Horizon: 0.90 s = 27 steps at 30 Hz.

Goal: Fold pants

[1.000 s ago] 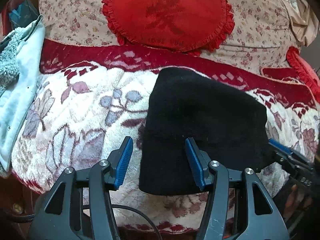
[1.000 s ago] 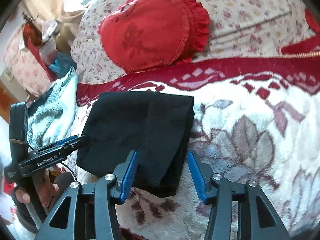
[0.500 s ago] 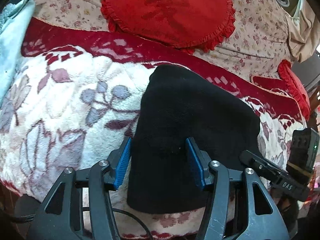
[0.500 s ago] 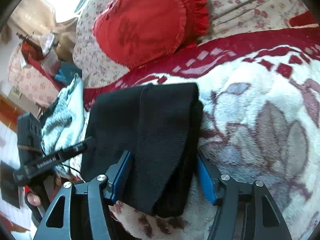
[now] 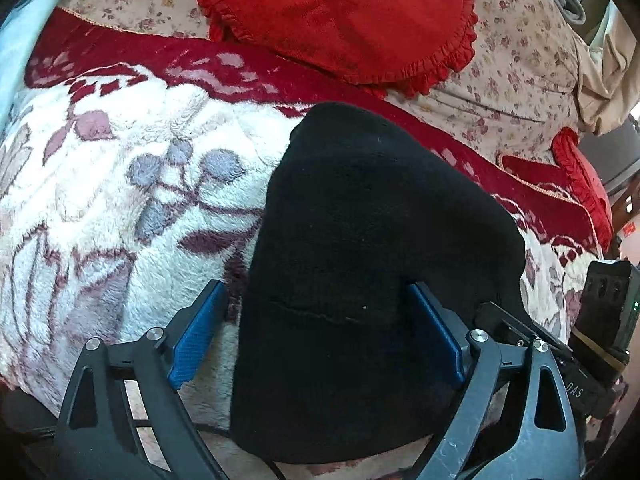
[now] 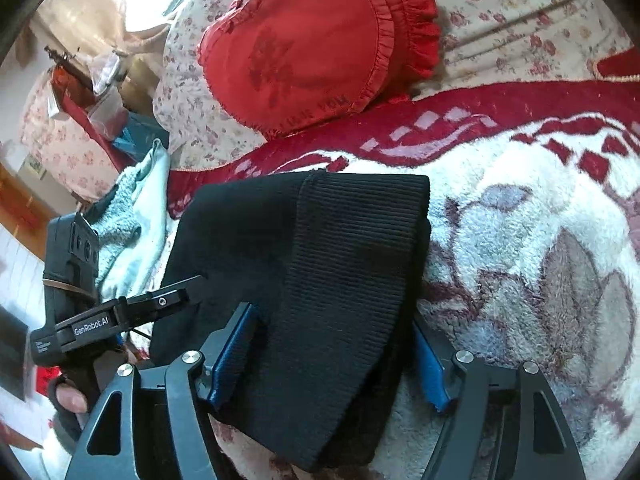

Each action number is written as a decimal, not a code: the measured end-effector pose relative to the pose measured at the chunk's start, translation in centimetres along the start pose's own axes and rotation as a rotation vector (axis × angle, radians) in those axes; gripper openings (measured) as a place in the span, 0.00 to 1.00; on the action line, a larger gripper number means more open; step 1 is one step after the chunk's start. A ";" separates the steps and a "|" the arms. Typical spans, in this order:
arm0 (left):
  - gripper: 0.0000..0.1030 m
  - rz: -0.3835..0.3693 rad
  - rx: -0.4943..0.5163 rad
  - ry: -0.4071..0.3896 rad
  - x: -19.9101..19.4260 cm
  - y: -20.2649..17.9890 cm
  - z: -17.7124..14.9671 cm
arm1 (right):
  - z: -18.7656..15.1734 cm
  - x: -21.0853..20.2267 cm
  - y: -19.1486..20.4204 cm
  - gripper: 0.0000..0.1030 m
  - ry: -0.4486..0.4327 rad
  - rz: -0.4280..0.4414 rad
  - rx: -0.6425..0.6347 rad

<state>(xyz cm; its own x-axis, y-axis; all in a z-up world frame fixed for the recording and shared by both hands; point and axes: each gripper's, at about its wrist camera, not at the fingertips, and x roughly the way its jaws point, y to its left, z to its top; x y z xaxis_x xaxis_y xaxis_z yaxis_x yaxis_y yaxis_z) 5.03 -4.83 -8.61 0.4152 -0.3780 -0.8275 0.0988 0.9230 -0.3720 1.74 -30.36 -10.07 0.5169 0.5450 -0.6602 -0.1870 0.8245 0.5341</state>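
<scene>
Both tools have advanced over the near edge since the earlier frame. Folded black pants [image 5: 360, 264] lie on the floral blanket [image 5: 120, 208], long axis running away; left tool [image 5: 316, 332] and right tool [image 6: 332, 356] straddle it, jaws apart.

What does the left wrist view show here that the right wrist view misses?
Left wrist only: a second, smaller red frilled cushion at far right. Right wrist only: the pale blue towel, the pants' ribbed band and the bare hand gripping the left gripper. Both show the folded black pants, the red heart-shaped cushion and the floral plush blanket.
</scene>
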 end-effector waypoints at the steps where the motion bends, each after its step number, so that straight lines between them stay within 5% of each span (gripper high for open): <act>1: 0.89 -0.002 -0.004 -0.006 0.0 0.0 -0.1 | 0.0 0.0 0.1 0.64 -0.002 -0.006 -0.007; 5: 0.87 -0.014 -0.023 -0.003 -0.2 0.1 -0.4 | 0.0 -0.2 0.5 0.56 -0.008 -0.021 -0.032; 7: 0.71 -0.040 -0.031 0.007 -0.7 0.0 -0.3 | 0.2 -0.5 1.1 0.52 -0.011 -0.036 -0.057; 12: 0.55 -0.049 -0.014 -0.002 -2.0 -1.0 0.8 | 1.6 -1.8 2.3 0.44 -0.052 -0.031 -0.097; 21: 0.54 0.016 0.023 -0.066 -1.3 -2.0 6.1 | 7.5 -0.5 2.6 0.43 -0.121 -0.043 -0.129; 27: 0.60 0.063 0.029 -0.022 2.3 -0.7 7.2 | 8.6 4.6 -0.2 0.56 -0.025 -0.136 -0.077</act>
<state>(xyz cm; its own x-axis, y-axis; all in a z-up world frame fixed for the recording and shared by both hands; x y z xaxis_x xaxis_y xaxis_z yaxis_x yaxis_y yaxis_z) 12.40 -5.85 -7.23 0.4408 -0.3174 -0.8396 0.0974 0.9468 -0.3068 11.37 -29.38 -8.65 0.5621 0.4245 -0.7098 -0.1772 0.9001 0.3979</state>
